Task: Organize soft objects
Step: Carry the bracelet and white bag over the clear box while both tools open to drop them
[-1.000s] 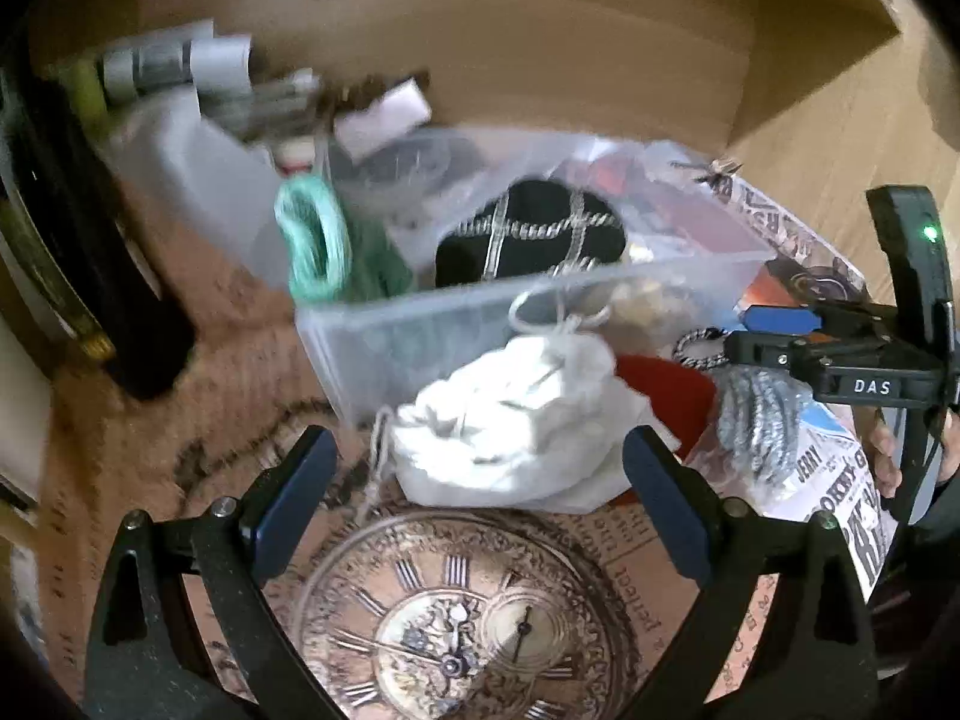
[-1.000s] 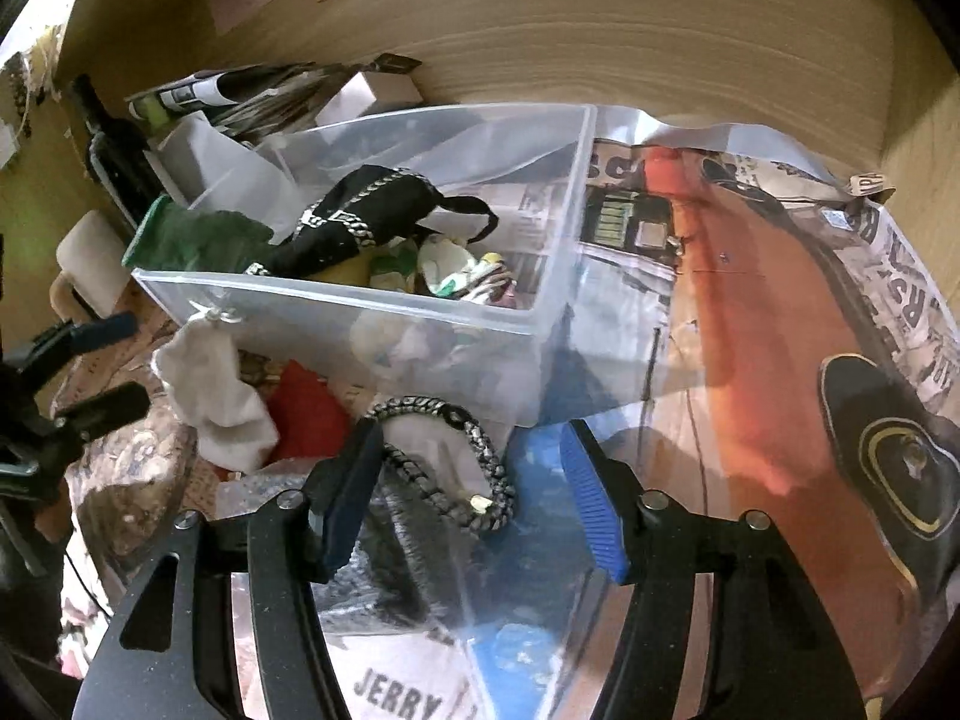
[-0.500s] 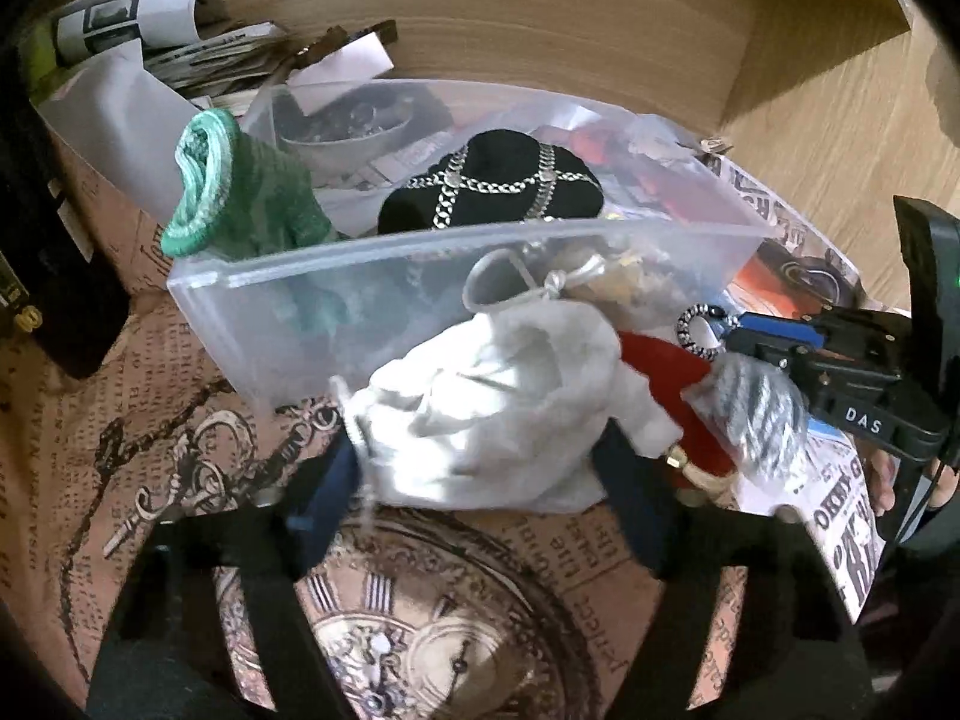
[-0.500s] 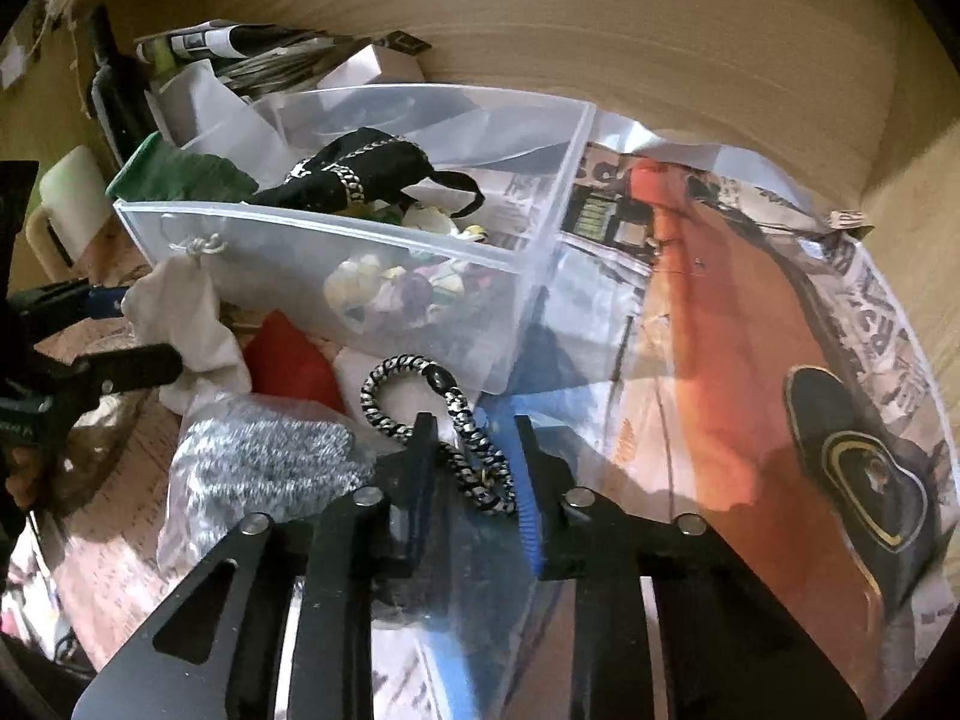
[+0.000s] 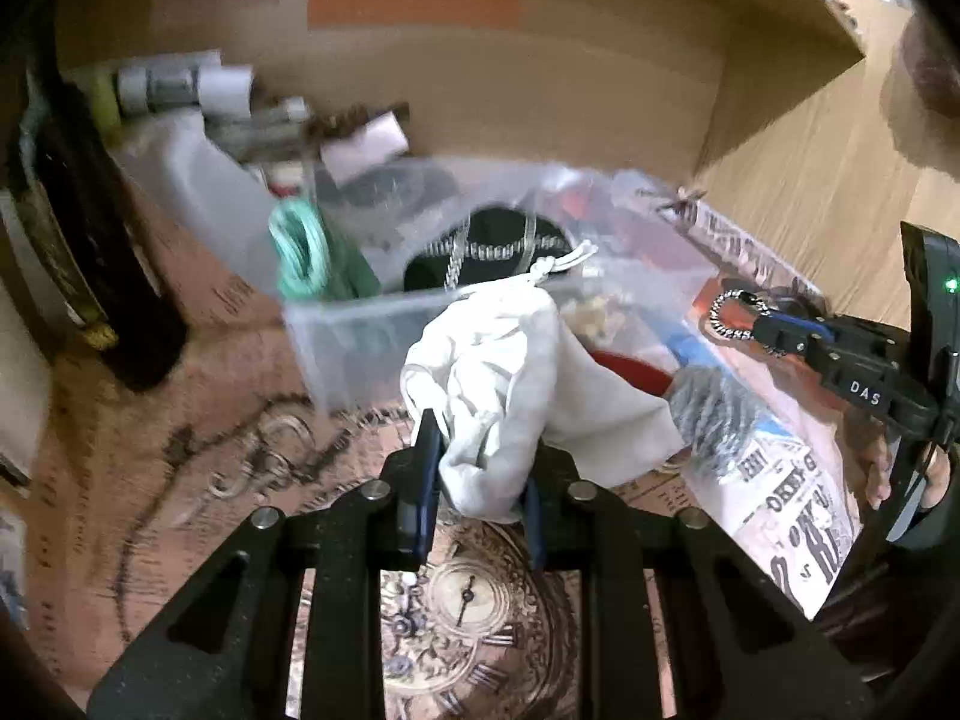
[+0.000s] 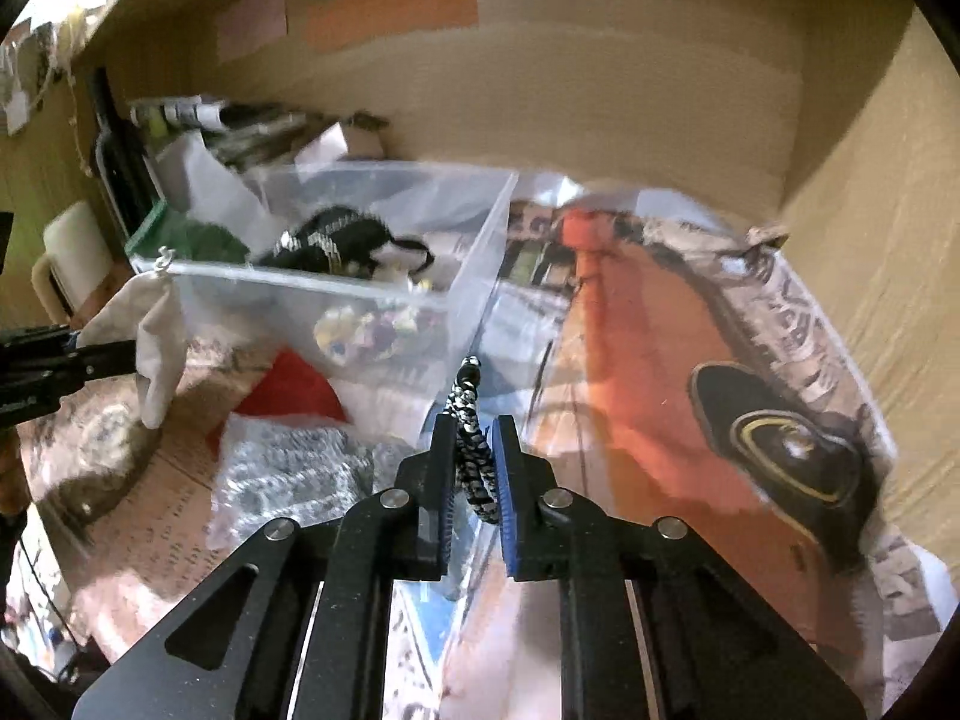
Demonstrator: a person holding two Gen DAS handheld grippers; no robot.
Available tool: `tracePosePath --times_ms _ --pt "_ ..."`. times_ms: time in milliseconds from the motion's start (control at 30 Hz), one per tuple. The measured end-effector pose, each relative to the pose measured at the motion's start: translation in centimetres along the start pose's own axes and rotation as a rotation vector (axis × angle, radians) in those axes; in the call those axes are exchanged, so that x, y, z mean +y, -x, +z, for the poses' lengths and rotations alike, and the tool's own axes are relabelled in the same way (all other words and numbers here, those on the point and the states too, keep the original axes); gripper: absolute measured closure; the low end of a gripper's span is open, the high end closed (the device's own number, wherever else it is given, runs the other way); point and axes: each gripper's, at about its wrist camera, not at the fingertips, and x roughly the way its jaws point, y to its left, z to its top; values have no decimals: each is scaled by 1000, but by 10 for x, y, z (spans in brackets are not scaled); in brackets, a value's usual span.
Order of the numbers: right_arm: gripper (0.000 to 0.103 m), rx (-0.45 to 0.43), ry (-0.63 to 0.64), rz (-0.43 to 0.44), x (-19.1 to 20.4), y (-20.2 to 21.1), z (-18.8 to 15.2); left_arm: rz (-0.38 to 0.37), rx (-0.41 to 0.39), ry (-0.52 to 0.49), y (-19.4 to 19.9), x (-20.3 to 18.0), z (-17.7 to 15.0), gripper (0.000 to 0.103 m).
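Showing only leftward: braided loop (image 5: 729, 315) beyond right fingers (image 5: 780, 333).

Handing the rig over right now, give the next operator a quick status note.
Left gripper: shut on the white drawstring pouch, lifted in front of the clear bin.
Right gripper: shut on the braided bracelet, right of the bin.
In the bin: black chain-trimmed item, green knit.
Left on the table: red cloth, silver mesh piece.
Next, probably: drop both held items into the bin.
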Motion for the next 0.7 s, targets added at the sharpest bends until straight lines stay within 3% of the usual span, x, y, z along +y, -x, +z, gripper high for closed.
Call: tracePosePath --times_ms 200,433,700 --pt "92 -102 7 16 10 28 17 30 -112 -28 33 -6 20 80" --pt "92 -194 17 67 24 35 45 60 -202 -21 41 -6 54 80" --pt "92 -203 9 103 34 9 71 96 -196 -3 11 -2 80 80"
